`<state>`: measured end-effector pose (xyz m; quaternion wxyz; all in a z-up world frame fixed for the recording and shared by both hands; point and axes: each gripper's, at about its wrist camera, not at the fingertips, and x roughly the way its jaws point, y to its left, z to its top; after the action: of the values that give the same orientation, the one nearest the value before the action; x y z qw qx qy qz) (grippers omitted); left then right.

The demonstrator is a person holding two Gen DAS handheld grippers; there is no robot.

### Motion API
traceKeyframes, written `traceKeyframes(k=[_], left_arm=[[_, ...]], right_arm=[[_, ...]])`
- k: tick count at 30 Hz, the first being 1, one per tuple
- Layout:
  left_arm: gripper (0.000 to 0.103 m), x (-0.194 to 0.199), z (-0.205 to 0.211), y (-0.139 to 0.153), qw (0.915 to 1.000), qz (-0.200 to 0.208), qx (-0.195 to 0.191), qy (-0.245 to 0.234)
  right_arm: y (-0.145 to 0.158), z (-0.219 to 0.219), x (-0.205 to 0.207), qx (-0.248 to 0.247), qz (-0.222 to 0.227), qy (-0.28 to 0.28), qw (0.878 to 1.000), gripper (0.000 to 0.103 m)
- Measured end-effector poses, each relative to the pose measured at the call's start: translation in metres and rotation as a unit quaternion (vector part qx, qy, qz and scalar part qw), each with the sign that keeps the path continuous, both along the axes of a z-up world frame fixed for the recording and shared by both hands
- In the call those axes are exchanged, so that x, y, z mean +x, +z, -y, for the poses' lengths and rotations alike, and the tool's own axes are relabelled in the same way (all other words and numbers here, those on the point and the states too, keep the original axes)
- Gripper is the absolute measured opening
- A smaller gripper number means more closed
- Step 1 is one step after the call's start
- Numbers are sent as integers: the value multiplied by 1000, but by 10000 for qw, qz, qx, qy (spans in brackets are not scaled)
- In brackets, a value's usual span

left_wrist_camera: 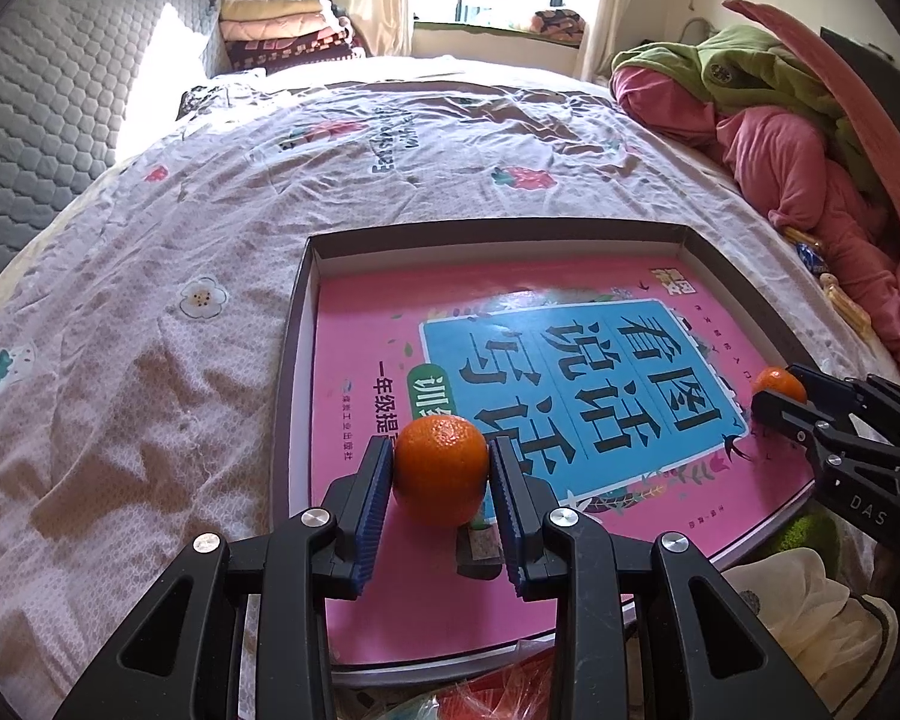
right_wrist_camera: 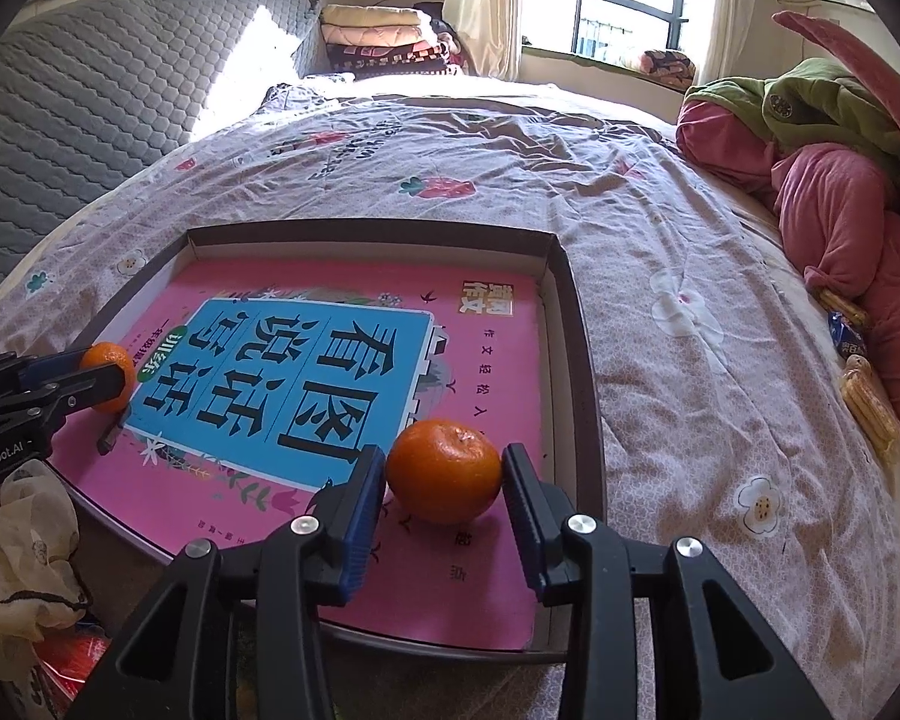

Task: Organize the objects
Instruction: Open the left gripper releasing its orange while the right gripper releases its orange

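A shallow brown box (left_wrist_camera: 297, 324) lies on the bed with a pink book (left_wrist_camera: 378, 360) flat inside it. My left gripper (left_wrist_camera: 441, 471) is shut on an orange tangerine (left_wrist_camera: 441, 468) just above the book's left part; it also shows in the right wrist view (right_wrist_camera: 105, 381). My right gripper (right_wrist_camera: 444, 474) has its blue pads on both sides of a second tangerine (right_wrist_camera: 444, 471), which rests on the book (right_wrist_camera: 480, 360) near the box's right wall (right_wrist_camera: 576, 324). That gripper and its fruit also show in the left wrist view (left_wrist_camera: 780, 387).
The floral bedsheet (left_wrist_camera: 150, 300) spreads around the box. Pink and green bedding (right_wrist_camera: 834, 192) is piled on the right, with snack packets (right_wrist_camera: 864, 396) beside it. A white cloth (right_wrist_camera: 24, 540) and red plastic (right_wrist_camera: 66, 666) lie at the near edge. A grey quilted headboard (left_wrist_camera: 42, 96) stands at left.
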<state>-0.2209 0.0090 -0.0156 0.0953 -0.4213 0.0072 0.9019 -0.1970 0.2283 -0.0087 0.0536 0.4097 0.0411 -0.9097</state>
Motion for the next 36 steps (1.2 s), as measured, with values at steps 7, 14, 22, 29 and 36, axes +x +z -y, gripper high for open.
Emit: traceKeyframes(k=[7,14,22,29,36], left_arm=[[41,0,3,2,9999,53,62,58],[49,4,7,11,9998,-21,141,115],[49,15,6,22,9997,-106,187,102],[49,30,5,31,9995,-171,233,94],[49,41,5,37,9993,-202,297,136]], right_arm=[[4,-1,2,2,-62,8,10000,45],[9,-5,5,-21,-143,-56,9999,46],[19,-11,12,-156,-286,-91,9994,49],[28,-9,17,-216,-386,-13,9990,50],[39,-10,26,-275,-550,29,9981,50]])
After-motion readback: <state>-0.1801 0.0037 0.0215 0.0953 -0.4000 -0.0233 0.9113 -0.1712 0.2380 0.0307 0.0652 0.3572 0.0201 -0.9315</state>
